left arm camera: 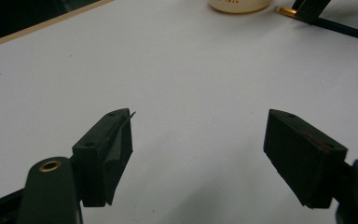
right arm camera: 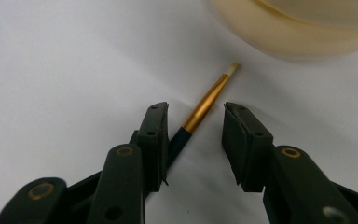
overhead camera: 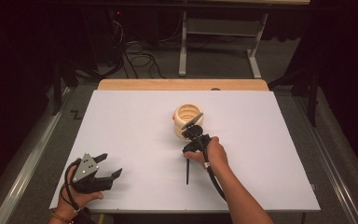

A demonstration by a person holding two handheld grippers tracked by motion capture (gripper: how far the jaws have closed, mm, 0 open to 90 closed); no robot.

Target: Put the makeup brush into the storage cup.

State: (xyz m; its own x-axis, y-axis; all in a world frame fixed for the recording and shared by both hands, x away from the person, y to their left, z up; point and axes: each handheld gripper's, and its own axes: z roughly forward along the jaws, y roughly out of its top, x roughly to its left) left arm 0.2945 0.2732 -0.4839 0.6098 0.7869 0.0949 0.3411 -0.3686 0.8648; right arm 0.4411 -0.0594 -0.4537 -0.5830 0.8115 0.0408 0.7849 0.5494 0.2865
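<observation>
Closest in, the left gripper [overhead camera: 103,173] is parked near the front-left corner of the white table top [overhead camera: 135,121], its jaws spread wide with nothing between them, well apart from everything else. Nothing is being done with it.

Further in, the right gripper [right arm camera: 196,122] is held low over a thin paintbrush with a black handle, gold metal ferrule and pale bristle tip [right arm camera: 208,99]. The jaws are apart and straddle the brush right where the black handle meets the ferrule; one jaw looks just about touching the handle, the other is clear of it. So nothing is clamped yet. The brush lies flat on the table, handle end toward the person, tip pointing at the pot.

Just past the bristles, a cream-coloured round ribbed pot [overhead camera: 187,118] is seen, open at the top, near but not touching the tip.

Handling guess: the brush is probably very light and stiff, with a smooth round handle that could easily roll or slip sideways as the jaws close. The ferrule/handle joint seems a decent spot to pinch; the soft bristles are best avoided. A slim thing lying flat is likely awkward to lift off the table.
</observation>
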